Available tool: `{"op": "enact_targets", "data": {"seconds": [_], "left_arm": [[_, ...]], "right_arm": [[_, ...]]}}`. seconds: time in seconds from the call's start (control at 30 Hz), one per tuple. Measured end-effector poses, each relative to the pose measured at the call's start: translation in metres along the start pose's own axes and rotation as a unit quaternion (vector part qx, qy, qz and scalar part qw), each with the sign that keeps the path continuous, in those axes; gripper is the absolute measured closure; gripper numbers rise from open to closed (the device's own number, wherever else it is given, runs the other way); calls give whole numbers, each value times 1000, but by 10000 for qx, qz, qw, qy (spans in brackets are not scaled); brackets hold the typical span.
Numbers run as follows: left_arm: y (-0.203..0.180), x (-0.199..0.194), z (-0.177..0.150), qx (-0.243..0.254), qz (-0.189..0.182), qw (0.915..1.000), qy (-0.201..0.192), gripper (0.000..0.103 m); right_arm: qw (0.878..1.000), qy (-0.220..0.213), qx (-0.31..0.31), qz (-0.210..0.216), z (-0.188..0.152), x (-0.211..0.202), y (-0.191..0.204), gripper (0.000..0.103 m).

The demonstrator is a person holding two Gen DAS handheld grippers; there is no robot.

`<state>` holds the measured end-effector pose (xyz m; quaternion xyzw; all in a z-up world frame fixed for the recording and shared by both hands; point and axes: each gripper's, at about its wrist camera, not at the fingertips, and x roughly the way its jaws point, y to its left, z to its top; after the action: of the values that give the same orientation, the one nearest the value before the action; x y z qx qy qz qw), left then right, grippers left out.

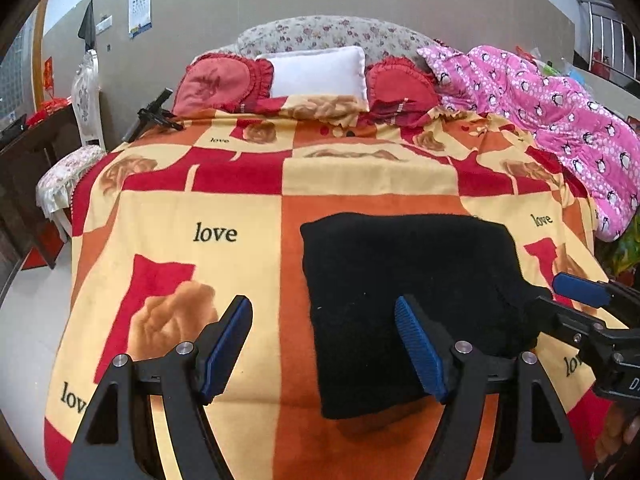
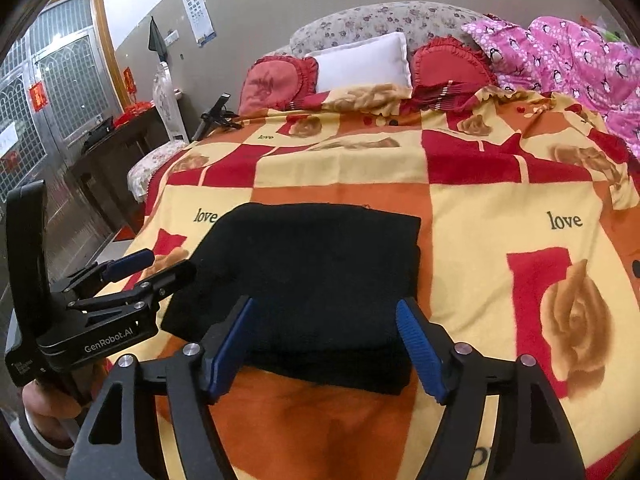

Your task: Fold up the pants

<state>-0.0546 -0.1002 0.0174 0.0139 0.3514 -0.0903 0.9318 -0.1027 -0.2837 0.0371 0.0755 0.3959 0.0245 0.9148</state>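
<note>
Black pants (image 1: 412, 292) lie folded into a thick rectangle on the near part of a bed covered by a red, orange and yellow "love" blanket (image 1: 224, 216). My left gripper (image 1: 324, 344) is open above the bundle's left edge; its pads touch nothing. From the right wrist view the pants (image 2: 312, 272) sit straight ahead, and my right gripper (image 2: 324, 344) hangs open over their near edge, gripping nothing. Each gripper shows in the other's view: the right gripper (image 1: 560, 296) at the bundle's right side, the left gripper (image 2: 160, 268) at its left corner. A hand holds each handle.
Red heart cushions (image 1: 224, 80), a white pillow (image 1: 320, 70) and a floral headboard (image 1: 320, 32) line the far end. A pink penguin quilt (image 1: 560, 108) is heaped on the right. A black folding stand (image 1: 154, 116) lies at the far left corner. A dark desk (image 2: 116, 140) stands to the left.
</note>
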Motion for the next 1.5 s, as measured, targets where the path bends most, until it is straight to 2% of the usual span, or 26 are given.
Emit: {"op": "enact_targets", "data": {"seconds": [0.33, 0.7, 1.5], "left_arm": [[-1, -24, -11, 39, 74, 9997, -242, 29], [-1, -33, -13, 159, 46, 9993, -334, 30], [-1, -29, -12, 162, -2, 9995, -258, 30]], "right_arm": [[9999, -122, -35, 0, -1, -15, 10, 21], [9999, -103, -70, 30, -4, -19, 12, 20], [9998, 51, -164, 25, -2, -10, 13, 20]]}}
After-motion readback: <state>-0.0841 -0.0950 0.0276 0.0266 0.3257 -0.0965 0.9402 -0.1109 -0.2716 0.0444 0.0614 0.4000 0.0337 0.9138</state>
